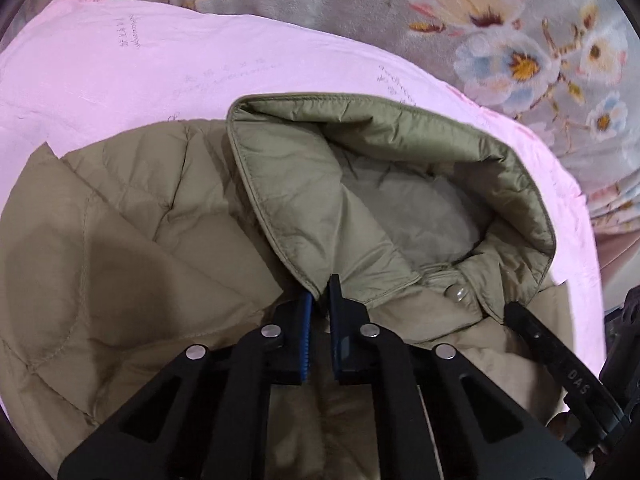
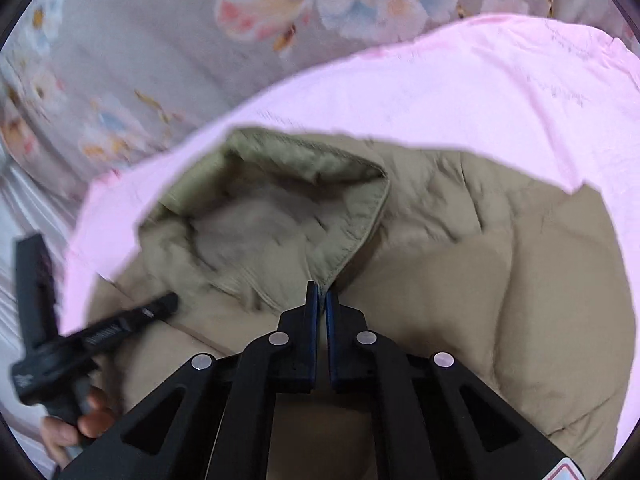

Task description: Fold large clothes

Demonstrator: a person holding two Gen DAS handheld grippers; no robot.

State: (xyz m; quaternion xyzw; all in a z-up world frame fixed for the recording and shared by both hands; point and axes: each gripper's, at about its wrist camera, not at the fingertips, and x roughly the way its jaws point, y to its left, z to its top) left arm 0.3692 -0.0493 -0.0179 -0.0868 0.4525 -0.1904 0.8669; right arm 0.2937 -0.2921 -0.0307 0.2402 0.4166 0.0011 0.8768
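A tan quilted hooded jacket (image 1: pixel 132 248) lies on a pink sheet (image 1: pixel 120 68). Its olive-lined hood (image 1: pixel 360 184) stands open toward the far side. My left gripper (image 1: pixel 321 292) is shut on the hood's near left corner edge. In the right wrist view the jacket (image 2: pixel 500 280) fills the right, and my right gripper (image 2: pixel 321 294) is shut on the hood's (image 2: pixel 272 208) near right corner edge. The other gripper shows at the edge of each view, the right one (image 1: pixel 560 364) and the left one (image 2: pixel 120 324).
A grey floral bedspread (image 1: pixel 480 20) lies beyond the pink sheet (image 2: pixel 480 92). A snap button (image 1: pixel 456 293) sits at the collar. A hand (image 2: pixel 80 424) holds the left gripper's handle at the lower left of the right wrist view.
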